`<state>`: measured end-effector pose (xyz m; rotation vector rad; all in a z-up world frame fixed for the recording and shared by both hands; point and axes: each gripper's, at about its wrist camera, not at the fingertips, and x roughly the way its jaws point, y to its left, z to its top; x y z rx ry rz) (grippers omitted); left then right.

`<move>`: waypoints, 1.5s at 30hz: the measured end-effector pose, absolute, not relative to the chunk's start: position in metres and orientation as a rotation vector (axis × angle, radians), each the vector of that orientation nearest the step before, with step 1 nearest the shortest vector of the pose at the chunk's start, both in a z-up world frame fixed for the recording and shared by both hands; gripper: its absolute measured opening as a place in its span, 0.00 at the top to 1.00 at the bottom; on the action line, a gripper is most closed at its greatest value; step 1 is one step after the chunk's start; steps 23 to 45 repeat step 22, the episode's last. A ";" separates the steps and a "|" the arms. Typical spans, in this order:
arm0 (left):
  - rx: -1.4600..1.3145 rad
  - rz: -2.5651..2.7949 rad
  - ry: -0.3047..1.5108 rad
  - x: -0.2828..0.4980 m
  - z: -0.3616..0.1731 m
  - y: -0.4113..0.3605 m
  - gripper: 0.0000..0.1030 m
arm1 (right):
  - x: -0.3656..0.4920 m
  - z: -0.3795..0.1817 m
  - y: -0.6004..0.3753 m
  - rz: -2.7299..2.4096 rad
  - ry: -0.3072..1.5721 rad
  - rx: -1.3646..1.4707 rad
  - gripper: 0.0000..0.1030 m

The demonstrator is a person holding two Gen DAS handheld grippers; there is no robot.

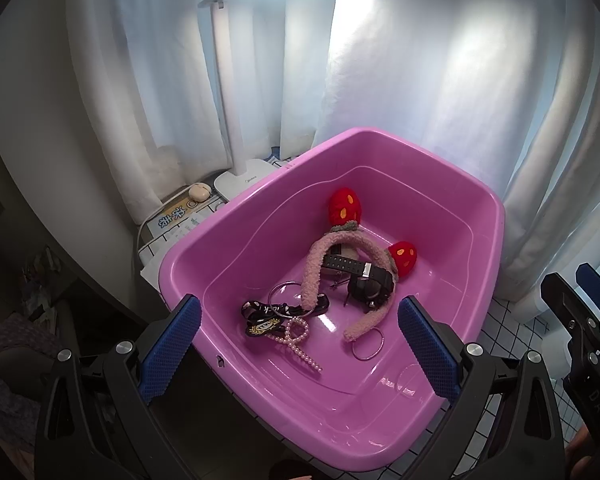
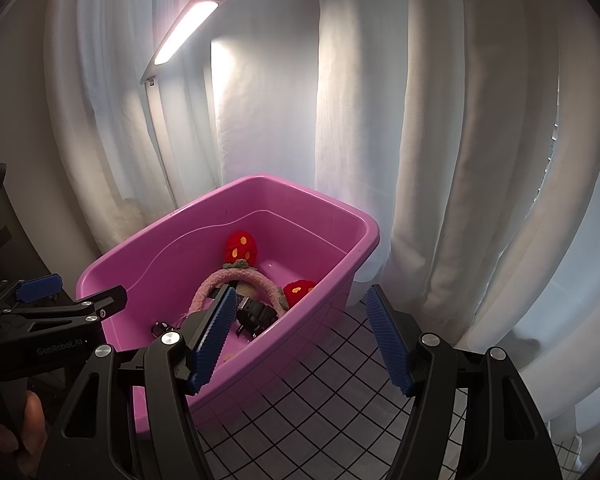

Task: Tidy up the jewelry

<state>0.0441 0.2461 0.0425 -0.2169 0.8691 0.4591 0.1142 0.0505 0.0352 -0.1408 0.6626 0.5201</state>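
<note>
Blue ribbed pads on black frames: left hand-held gripper (image 1: 299, 346) spread wide and holding nothing, poised over the near rim of the pink tub (image 1: 486, 200); right hand-held gripper (image 2: 300, 338) likewise apart and empty, hanging off the tub's right side above the black-gridded surface (image 2: 324, 392).

Inside the tub, all in a loose heap near the middle of the floor: fuzzy pink headband (image 1: 314, 264) with two red strawberry ornaments (image 1: 344, 206), arched over a black watch (image 1: 370, 286). Toward the tub's near-left corner, a metal bangle (image 1: 286, 300), a black printed strap or badge (image 1: 260, 316), and a pearl clip (image 1: 298, 340). Just nearer the rim than the headband's end, a thin pink ring-shaped band (image 1: 368, 344).

Judged progress: collecting seems done, since no jewelry shows outside the tub, though only part of the surface is in view. Sorting seems not yet begun: pieces overlapping, nothing separated by kind, no dividers or smaller boxes visible. Probably left to do: lifting pieces out one at a time, headband first as it lies across the watch.

Behind the tub's left corner: a white desk lamp (image 1: 240, 178), lit.
</note>
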 end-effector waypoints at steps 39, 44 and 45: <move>-0.213 0.471 0.879 0.048 0.037 0.243 0.06 | 0.119 0.030 0.052 0.531 0.678 -0.148 0.37; -0.213 0.471 0.879 0.048 0.037 0.243 0.06 | 0.119 0.030 0.052 0.531 0.678 -0.148 0.37; -0.213 0.471 0.879 0.048 0.037 0.243 0.06 | 0.119 0.030 0.052 0.531 0.678 -0.148 0.37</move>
